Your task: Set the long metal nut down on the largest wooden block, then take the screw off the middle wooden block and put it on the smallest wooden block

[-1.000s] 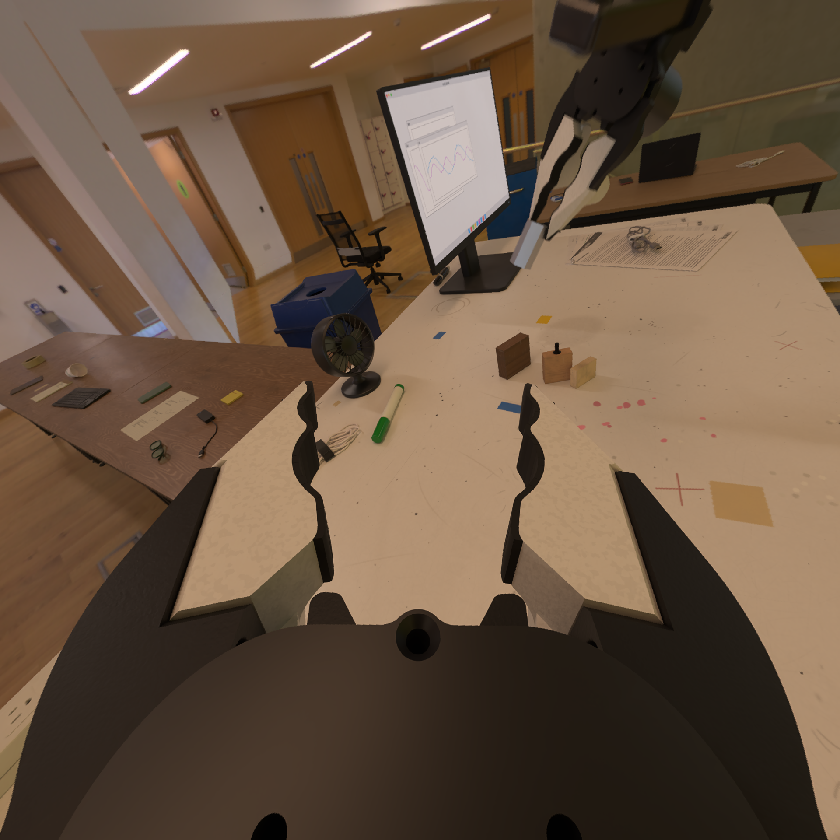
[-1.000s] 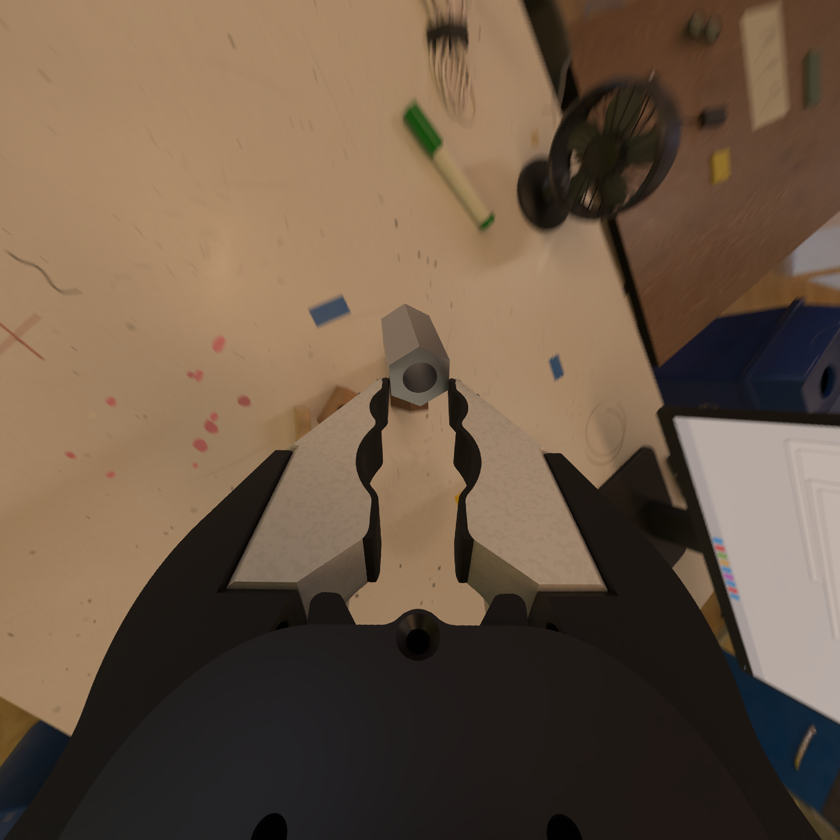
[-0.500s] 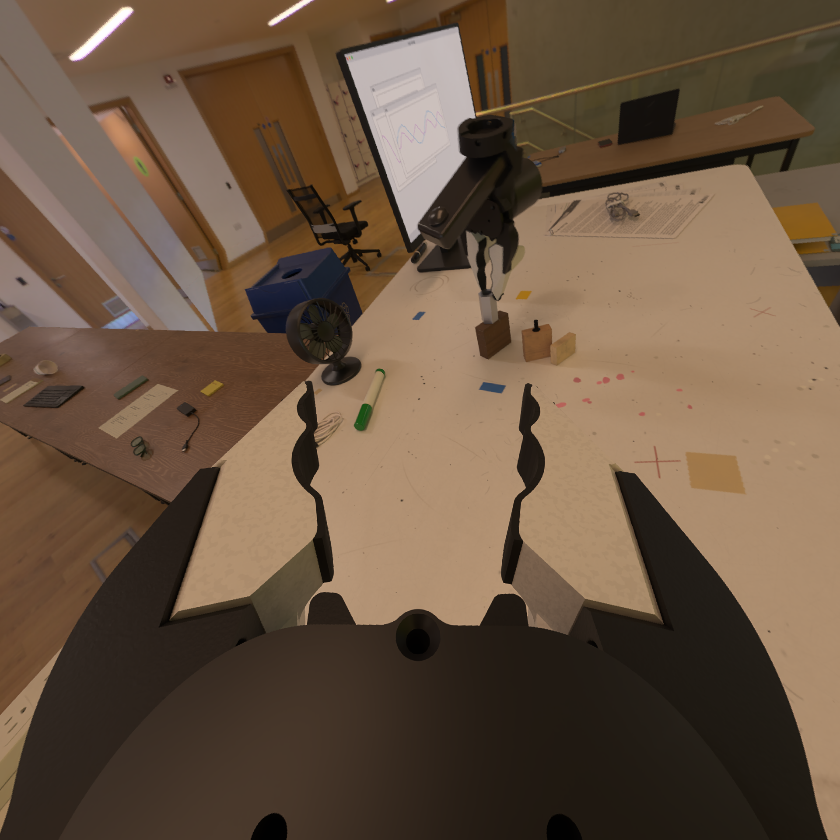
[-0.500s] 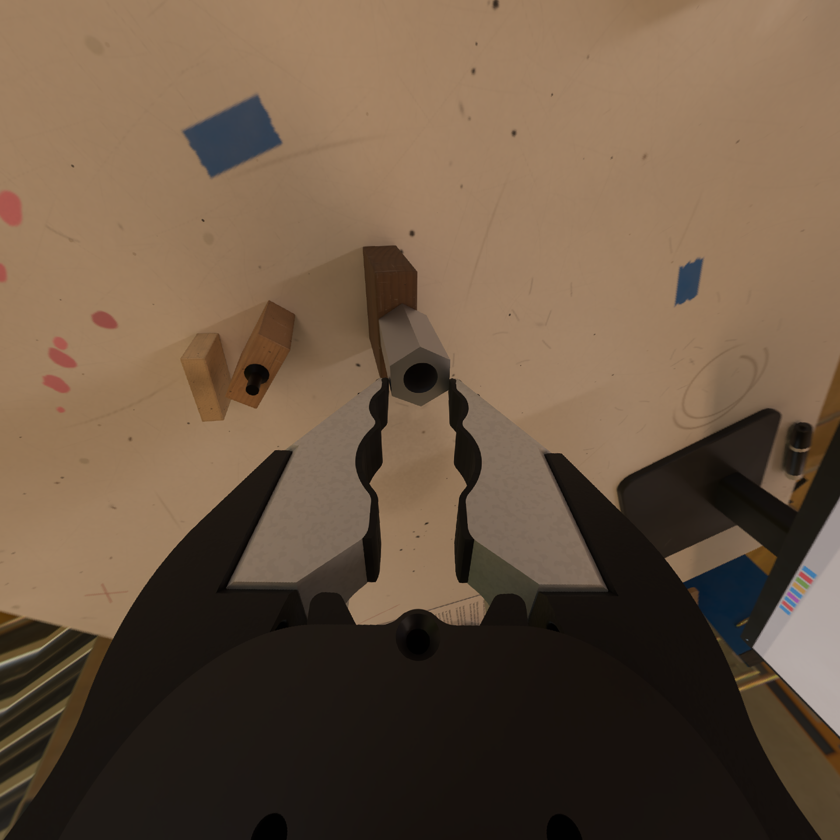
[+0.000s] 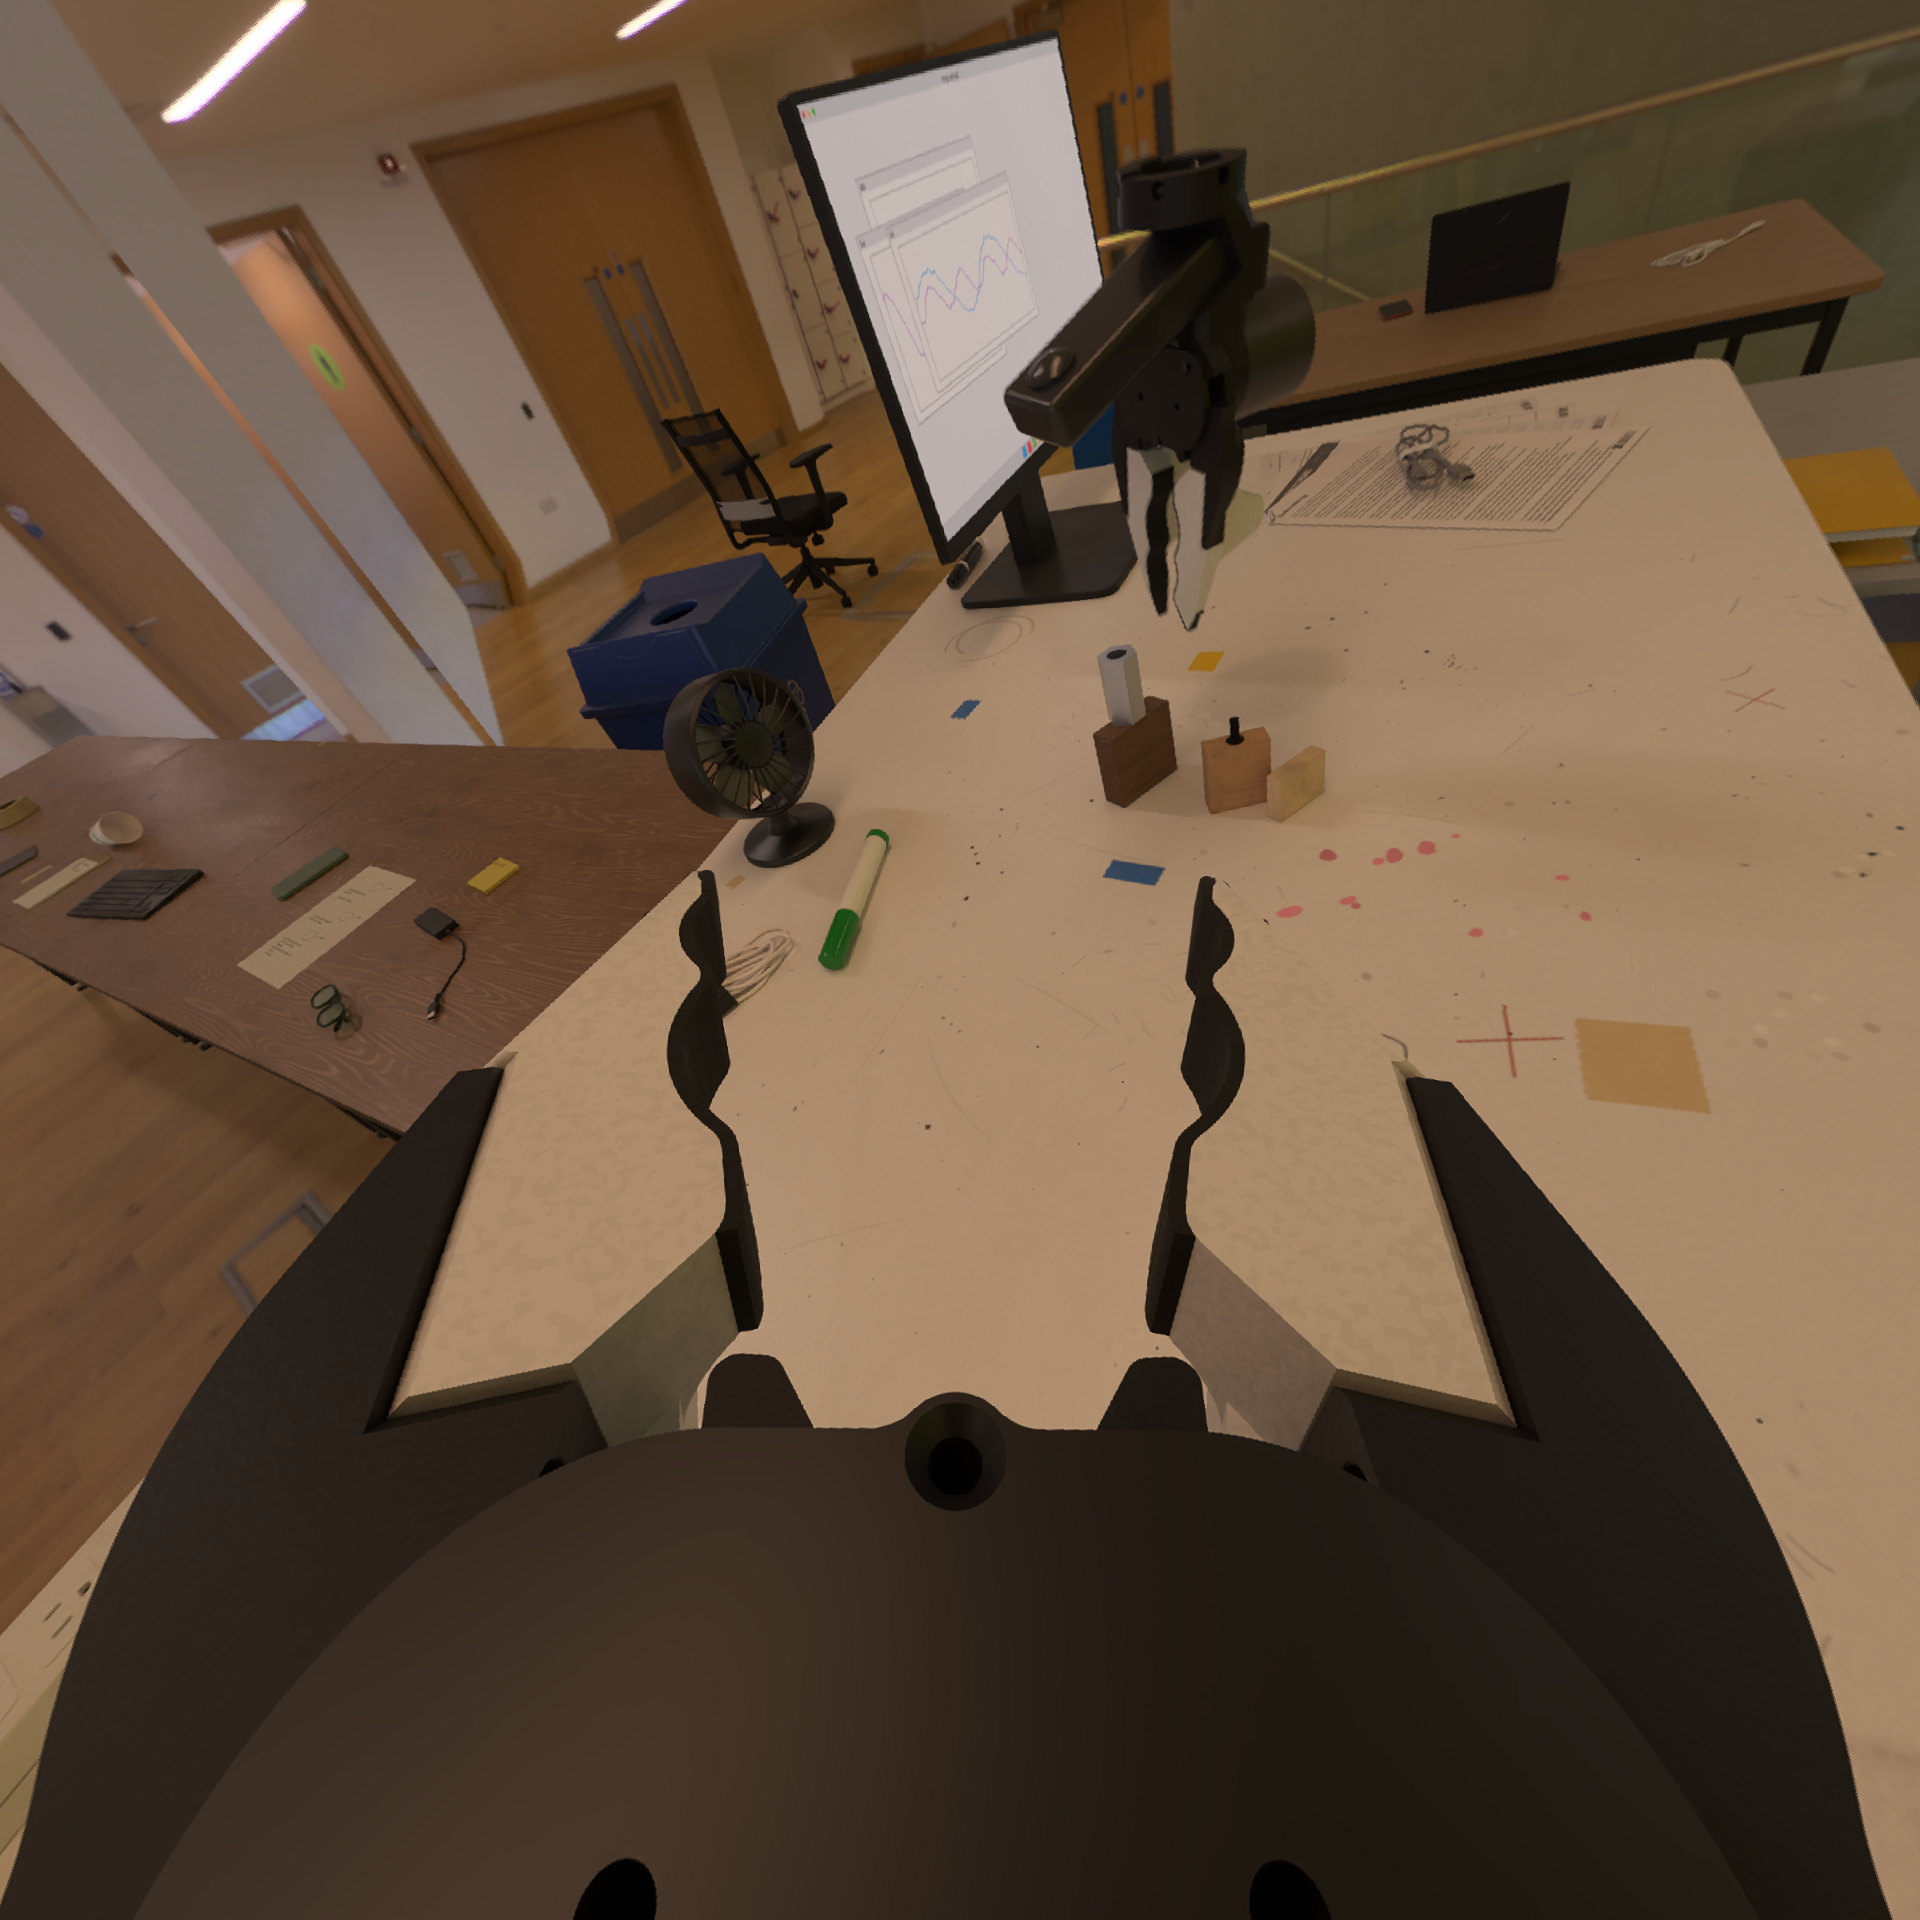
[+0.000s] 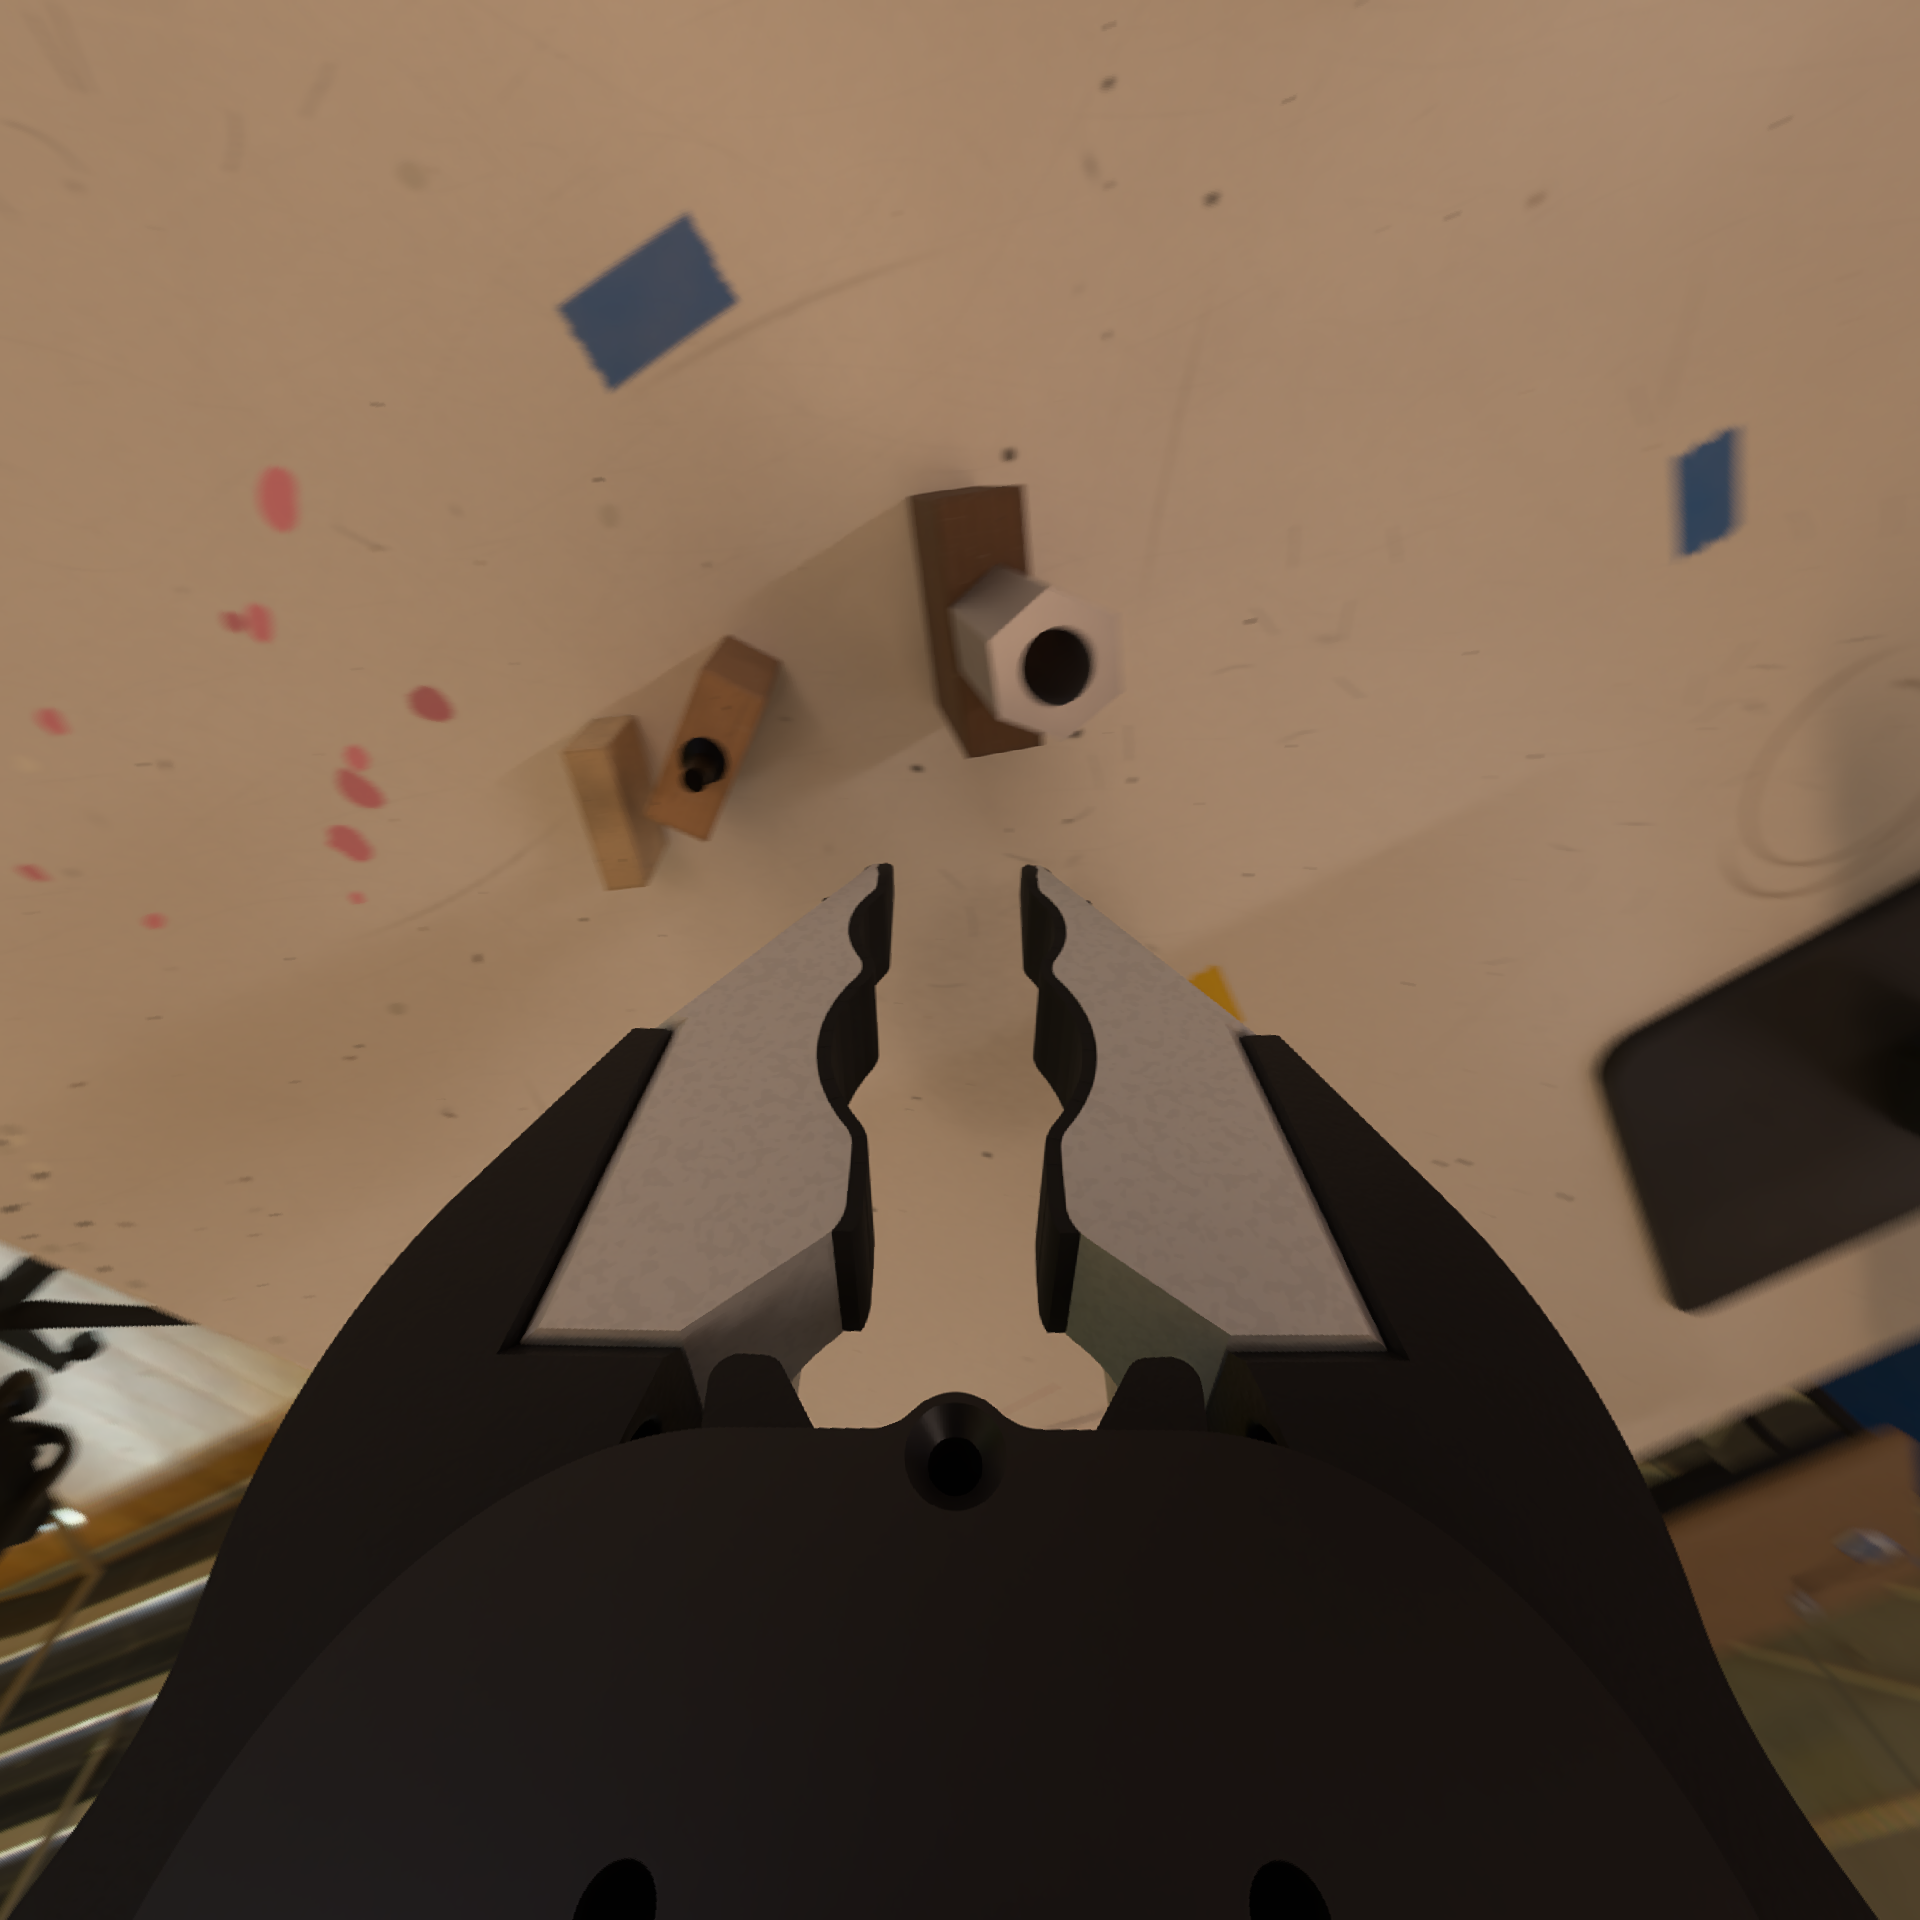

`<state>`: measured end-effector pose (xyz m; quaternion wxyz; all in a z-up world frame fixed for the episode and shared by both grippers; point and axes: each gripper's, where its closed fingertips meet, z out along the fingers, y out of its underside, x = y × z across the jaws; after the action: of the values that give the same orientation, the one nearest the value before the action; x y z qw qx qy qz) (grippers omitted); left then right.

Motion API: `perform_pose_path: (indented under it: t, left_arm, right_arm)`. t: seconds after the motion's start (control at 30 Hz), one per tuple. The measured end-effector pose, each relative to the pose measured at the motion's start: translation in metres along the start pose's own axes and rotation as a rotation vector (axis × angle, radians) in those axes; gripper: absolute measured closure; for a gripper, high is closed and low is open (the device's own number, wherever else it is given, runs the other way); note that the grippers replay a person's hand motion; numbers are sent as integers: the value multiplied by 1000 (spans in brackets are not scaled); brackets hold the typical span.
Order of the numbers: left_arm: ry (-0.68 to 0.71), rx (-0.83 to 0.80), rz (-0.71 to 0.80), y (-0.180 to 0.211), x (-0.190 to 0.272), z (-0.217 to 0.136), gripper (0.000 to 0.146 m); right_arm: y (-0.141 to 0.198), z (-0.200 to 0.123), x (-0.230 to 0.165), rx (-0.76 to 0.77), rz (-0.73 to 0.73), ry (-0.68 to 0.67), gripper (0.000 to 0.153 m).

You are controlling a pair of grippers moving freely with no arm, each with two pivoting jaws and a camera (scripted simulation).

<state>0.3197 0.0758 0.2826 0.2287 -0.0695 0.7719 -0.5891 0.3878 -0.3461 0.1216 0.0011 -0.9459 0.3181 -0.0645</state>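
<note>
The long metal nut (image 5: 1120, 684) stands upright on the largest, dark wooden block (image 5: 1135, 764); it also shows end-on in the right wrist view (image 6: 1049, 665) on that block (image 6: 971, 540). The black screw (image 5: 1234, 730) stands on the middle block (image 5: 1236, 774), with the smallest, pale block (image 5: 1296, 784) touching its right side. From above I see the screw (image 6: 698, 764), the middle block (image 6: 732, 686) and the smallest block (image 6: 613, 800). My right gripper (image 6: 956, 878) is empty, jaws a narrow gap apart, above and behind the blocks (image 5: 1179, 613). My left gripper (image 5: 951, 894) is wide open and empty, well short of the blocks.
A monitor (image 5: 945, 260) stands behind the blocks, and its base (image 6: 1766, 1091) is near my right gripper. A small fan (image 5: 748, 748), a green marker (image 5: 854, 914) and a cable coil (image 5: 758, 956) lie to the left. A printed sheet (image 5: 1455, 478) lies far right.
My right gripper has set the nut upright on the dark block, let it go and risen back away from it. My left gripper has stayed open and hardly moved.
</note>
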Motion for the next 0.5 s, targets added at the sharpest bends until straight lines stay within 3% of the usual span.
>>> perform_pose_path:
  t: [0.07,0.23,0.3,0.4,0.5]
  left_arm:
    - [4,13,-4,-2,0,-2,56]
    - [2,30,-7,-5,1,-6,57]
    - [3,38,-5,-7,2,-8,58]
    - [3,40,0,-9,3,-9,58]
    - [-5,34,6,-9,4,-9,59]
  right_arm:
    - [8,8,-12,28,21,-51,135]
    - [14,34,-18,114,83,2,138]
    - [12,40,-18,152,106,30,149]
    - [14,39,-17,165,56,129,151]
    - [8,23,-19,258,184,147,151]
